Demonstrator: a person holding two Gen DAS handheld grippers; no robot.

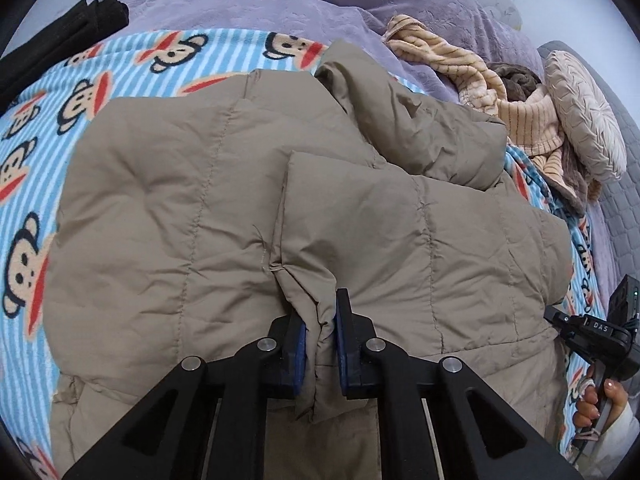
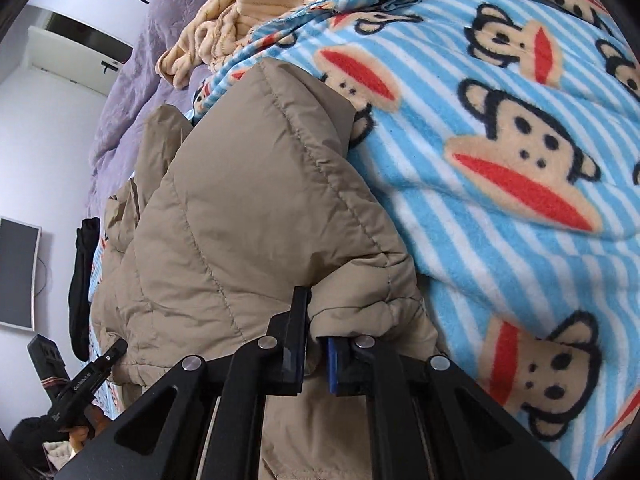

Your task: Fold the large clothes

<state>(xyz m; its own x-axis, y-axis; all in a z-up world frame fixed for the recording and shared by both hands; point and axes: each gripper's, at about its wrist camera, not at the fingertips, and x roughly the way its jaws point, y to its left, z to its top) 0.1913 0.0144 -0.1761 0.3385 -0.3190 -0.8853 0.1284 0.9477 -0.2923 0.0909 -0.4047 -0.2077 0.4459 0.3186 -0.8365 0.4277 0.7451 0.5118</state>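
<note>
A large tan quilted jacket (image 1: 224, 184) lies spread on a blue striped monkey-print blanket (image 1: 28, 168), with one flap folded over its right half. My left gripper (image 1: 320, 320) is shut on a bunched fold at the jacket's near edge. In the right wrist view the same jacket (image 2: 248, 208) rises as a puffy fold, and my right gripper (image 2: 316, 344) is shut on its near hem, with the blanket (image 2: 520, 168) to the right. The right gripper's body and a hand show at the left wrist view's right edge.
A purple quilt (image 1: 320, 4) covers the bed's far side. A peach striped garment (image 1: 492, 88) and a round cushion (image 1: 584, 116) lie at the right. Black clothing (image 1: 64, 32) lies at the far left. A wall, a screen (image 2: 16, 272) and a doorway stand left of the bed.
</note>
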